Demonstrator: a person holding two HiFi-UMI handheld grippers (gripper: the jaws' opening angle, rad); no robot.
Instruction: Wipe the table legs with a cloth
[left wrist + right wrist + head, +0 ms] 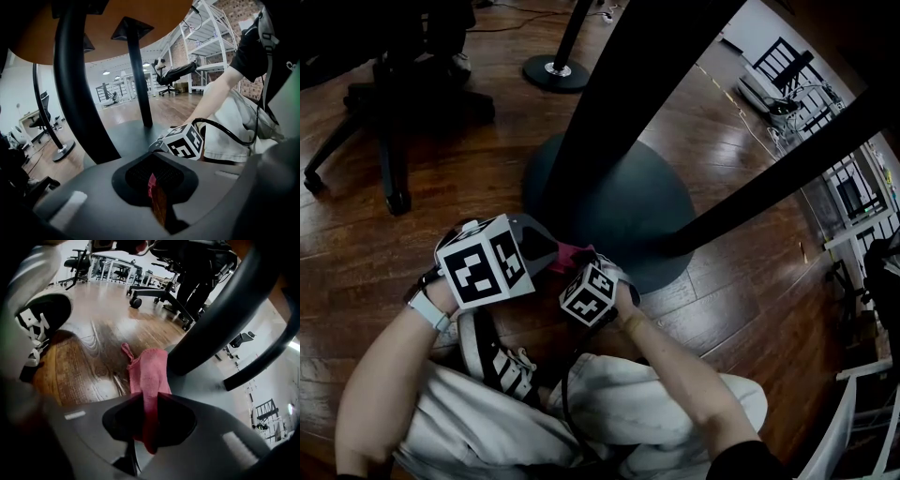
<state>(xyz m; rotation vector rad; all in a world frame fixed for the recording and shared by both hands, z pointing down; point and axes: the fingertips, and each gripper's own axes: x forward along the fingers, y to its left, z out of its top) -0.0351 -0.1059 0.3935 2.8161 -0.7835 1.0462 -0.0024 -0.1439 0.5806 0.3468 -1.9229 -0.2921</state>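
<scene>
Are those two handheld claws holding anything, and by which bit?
Both hold one pink fabric cloth: the right gripper clamps its end, the left gripper nips a thin edge.

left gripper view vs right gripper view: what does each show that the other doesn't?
Only the left gripper view: the tabletop underside, white shelving, and the other gripper's marker cube.

Only the right gripper view: a sneaker and the pink cloth hanging forward onto the base edge.

Both: black table legs, the round grey base, the wood floor, and cloth pinched in the left claw and the right claw.
</scene>
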